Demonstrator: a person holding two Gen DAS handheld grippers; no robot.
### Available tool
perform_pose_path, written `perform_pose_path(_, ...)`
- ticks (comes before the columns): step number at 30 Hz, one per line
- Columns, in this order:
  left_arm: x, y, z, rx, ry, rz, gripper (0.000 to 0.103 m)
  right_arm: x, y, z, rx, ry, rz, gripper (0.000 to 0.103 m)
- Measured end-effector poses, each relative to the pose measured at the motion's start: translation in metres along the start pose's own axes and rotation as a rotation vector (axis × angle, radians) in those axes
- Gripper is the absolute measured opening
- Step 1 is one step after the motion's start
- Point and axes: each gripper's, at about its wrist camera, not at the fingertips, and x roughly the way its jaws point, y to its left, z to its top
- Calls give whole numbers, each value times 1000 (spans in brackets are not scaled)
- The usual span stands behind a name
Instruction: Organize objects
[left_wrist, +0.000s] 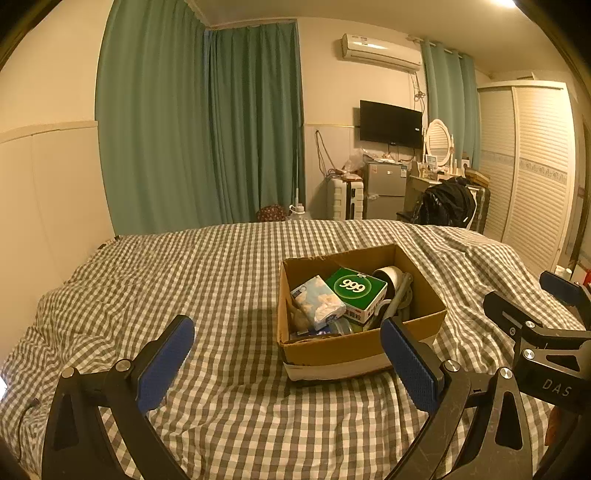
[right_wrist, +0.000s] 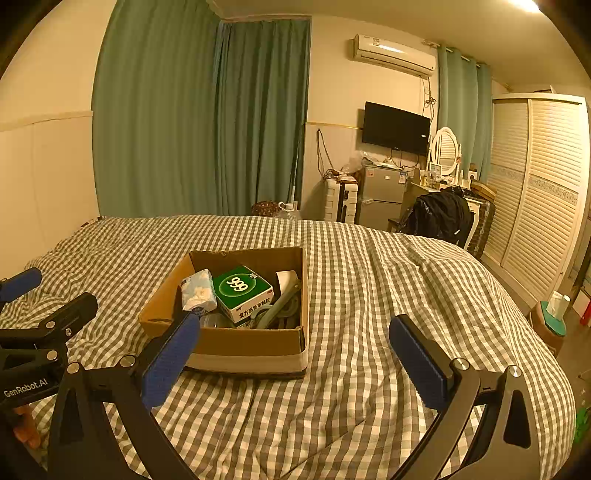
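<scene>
Cardboard box (left_wrist: 364, 349), both tongs wide (empty)

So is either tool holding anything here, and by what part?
Nothing is held. The left tool and right tool are both open, short of the cardboard box.

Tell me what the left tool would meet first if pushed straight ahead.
Probably the near wall of the cardboard box, which sits just right of centre between the open left tool's fingers; depth is unclear, so it might first brush the checked bedspread.
</scene>
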Motion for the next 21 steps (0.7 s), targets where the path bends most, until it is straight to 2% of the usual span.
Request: perform_pose_path(21, 2, -3, -3, 16, 0, 11, 103, 5, 1, -3, 0, 10, 0, 103)
